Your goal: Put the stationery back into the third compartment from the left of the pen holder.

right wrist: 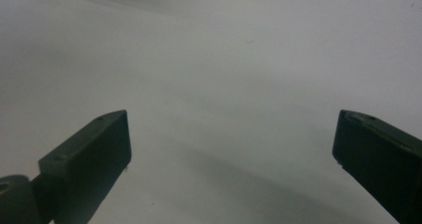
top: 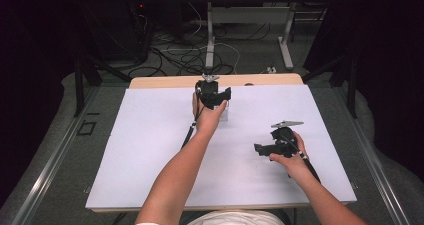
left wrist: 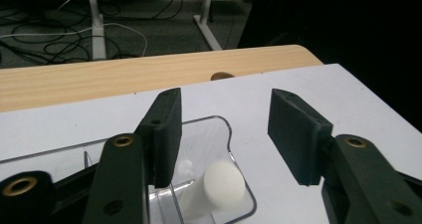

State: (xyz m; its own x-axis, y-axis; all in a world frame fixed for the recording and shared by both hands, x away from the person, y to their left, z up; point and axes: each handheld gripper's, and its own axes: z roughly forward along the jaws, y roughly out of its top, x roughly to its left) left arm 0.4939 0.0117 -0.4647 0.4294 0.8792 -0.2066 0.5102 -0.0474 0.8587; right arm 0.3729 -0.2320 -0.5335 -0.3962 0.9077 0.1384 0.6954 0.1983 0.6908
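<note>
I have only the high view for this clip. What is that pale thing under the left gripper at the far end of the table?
Observer: The left gripper view shows a clear plastic container with rounded corners.
Operator: Anything inside it?
Observer: Yes, a white round-ended piece lies in one corner; I cannot tell what it is.
Operator: Is the left gripper clamped on the container?
Observer: No. Its jaws stand apart, with one pad over the container's inside and the other outside it, over the white sheet.
</note>
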